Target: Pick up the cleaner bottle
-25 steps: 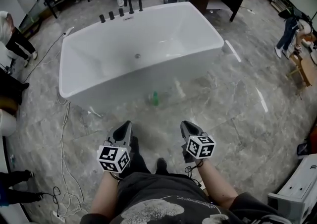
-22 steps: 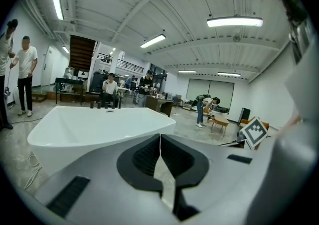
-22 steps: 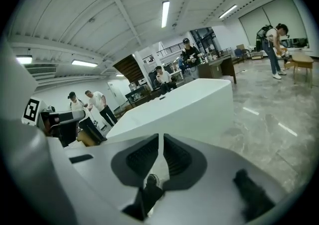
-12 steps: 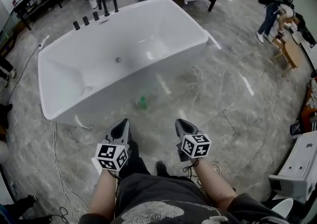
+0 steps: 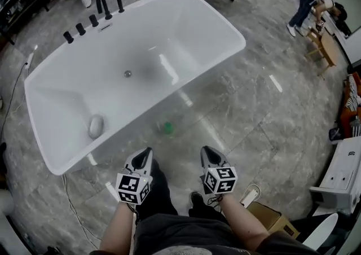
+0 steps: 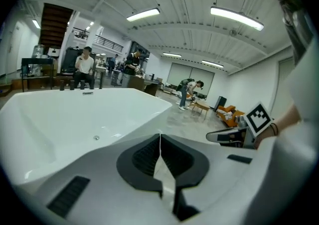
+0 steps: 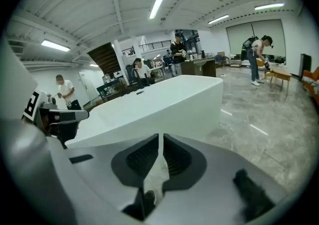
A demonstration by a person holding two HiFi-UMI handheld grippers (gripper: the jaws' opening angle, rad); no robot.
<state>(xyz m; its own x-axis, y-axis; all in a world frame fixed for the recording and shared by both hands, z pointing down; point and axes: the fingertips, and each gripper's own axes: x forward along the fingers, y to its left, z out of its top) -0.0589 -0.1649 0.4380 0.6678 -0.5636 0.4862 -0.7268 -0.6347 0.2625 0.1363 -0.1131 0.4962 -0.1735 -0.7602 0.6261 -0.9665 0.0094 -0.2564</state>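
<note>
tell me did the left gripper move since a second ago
Yes. The left gripper has come forward toward the bathtub; the gap between them is narrower.

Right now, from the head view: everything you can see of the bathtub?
The bathtub is white, glossy and freestanding, roughly rectangular with rounded corners, and stands on the grey marble-look floor. A row of black taps lines its far rim, and a small round drain sits in the bottom. A pale rounded object lies inside near the left end. A green-topped bottle is by its near wall; contact is unclear.
</note>
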